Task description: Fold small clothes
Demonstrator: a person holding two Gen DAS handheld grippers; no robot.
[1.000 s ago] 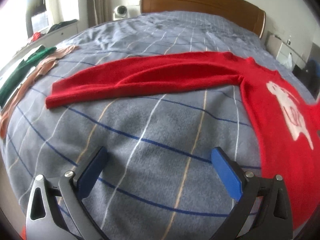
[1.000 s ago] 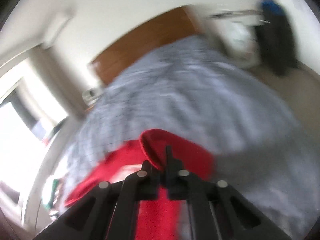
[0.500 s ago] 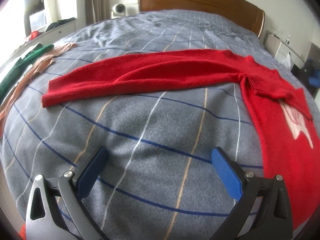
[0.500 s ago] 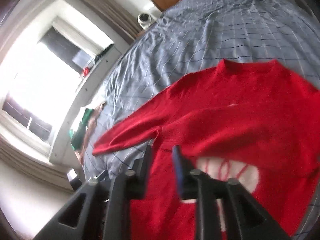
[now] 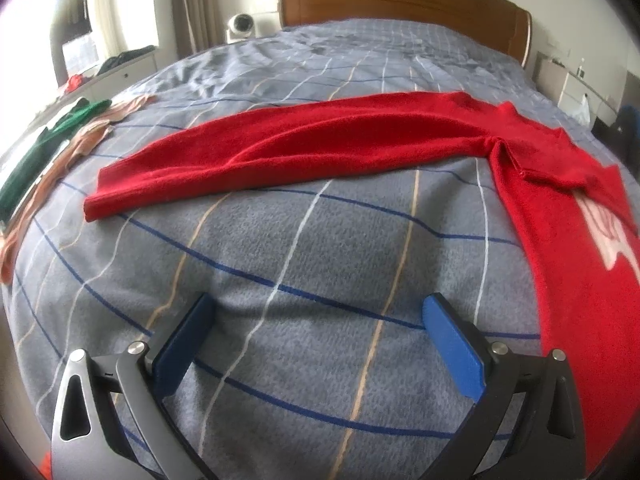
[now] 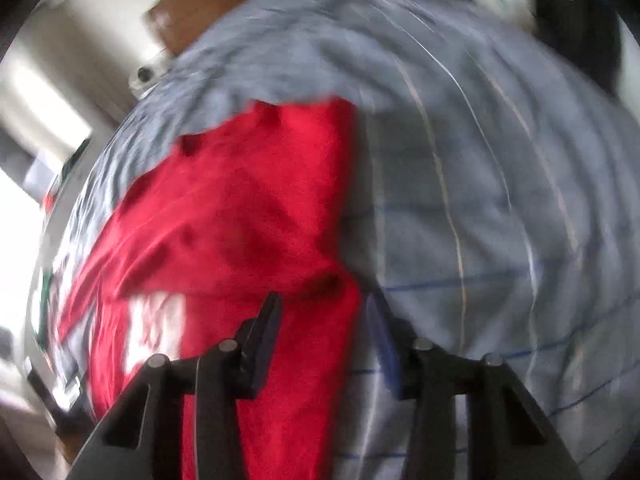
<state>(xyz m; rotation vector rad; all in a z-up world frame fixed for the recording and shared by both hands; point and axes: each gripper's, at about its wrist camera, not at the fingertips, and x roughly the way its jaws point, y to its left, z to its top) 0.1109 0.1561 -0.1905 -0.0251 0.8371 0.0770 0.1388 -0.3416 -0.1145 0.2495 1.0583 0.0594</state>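
We are holding the left gripper (image 5: 320, 320) low over the bed (image 5: 320, 264), its two blue pads (image 5: 454, 350) standing wide apart with nothing between them but grey checked blanket. The red sweater (image 5: 560, 208) is lying flat on that blanket ahead and to the right of the left gripper, well apart from it. One sleeve (image 5: 280, 148) is stretching out straight to the left across the bed, its cuff end nearest the green garment (image 5: 44, 140) and the peach-coloured cloth (image 5: 80, 144) at the bed's left edge (the sleeve is touching neither of them). A flap of red fabric is lying folded over the upper chest of the sweater, partly covering the white print (image 5: 608, 236) on its front.

In the right wrist view (heavily blurred) we are seeing the right gripper (image 6: 324, 320) just above the sweater (image 6: 240, 220), jaws parted with a clear gap and no cloth pinched between them. The sweater's right edge is running under that gap, so the left finger is sitting over red fabric and the right finger over blanket (image 6: 500, 200). The wooden headboard (image 5: 400, 4) is standing at the far end of the bed, with a small white camera (image 5: 242, 24) beside it.
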